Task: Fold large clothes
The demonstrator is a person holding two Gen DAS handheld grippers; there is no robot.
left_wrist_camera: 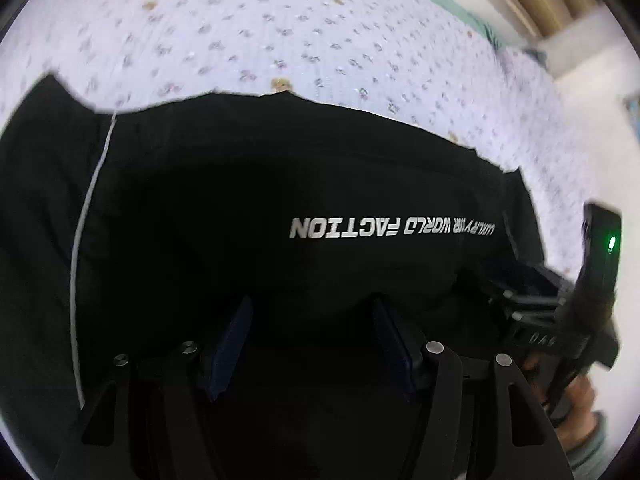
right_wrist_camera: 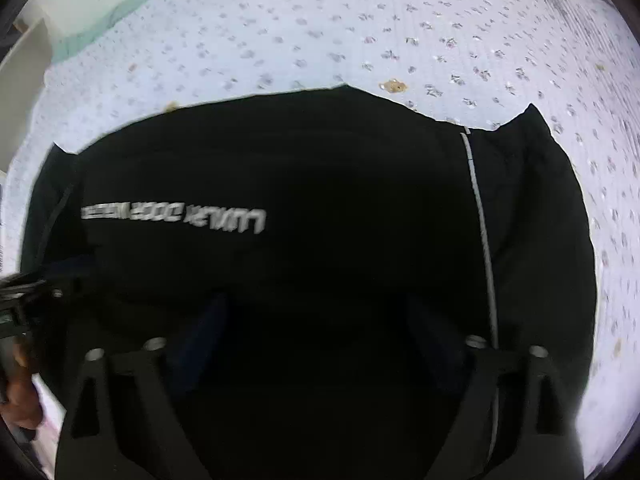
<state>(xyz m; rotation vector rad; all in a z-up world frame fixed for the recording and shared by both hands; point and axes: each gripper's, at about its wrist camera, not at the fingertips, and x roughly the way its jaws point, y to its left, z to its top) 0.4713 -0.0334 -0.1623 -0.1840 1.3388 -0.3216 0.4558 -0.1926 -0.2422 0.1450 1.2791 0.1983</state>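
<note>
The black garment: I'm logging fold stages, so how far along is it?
Done: the black garment lies on the floral bedspread as a compact block. In hand: nothing; the left gripper and right gripper hover open above it. Left: any further fold, which I can't judge.

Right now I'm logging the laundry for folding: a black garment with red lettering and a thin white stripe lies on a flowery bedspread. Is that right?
Not quite: the lettering is white, not red, as the left wrist view shows clearly. The rest stands: the black garment has a thin white stripe and lies on the flowery bedspread.
</note>
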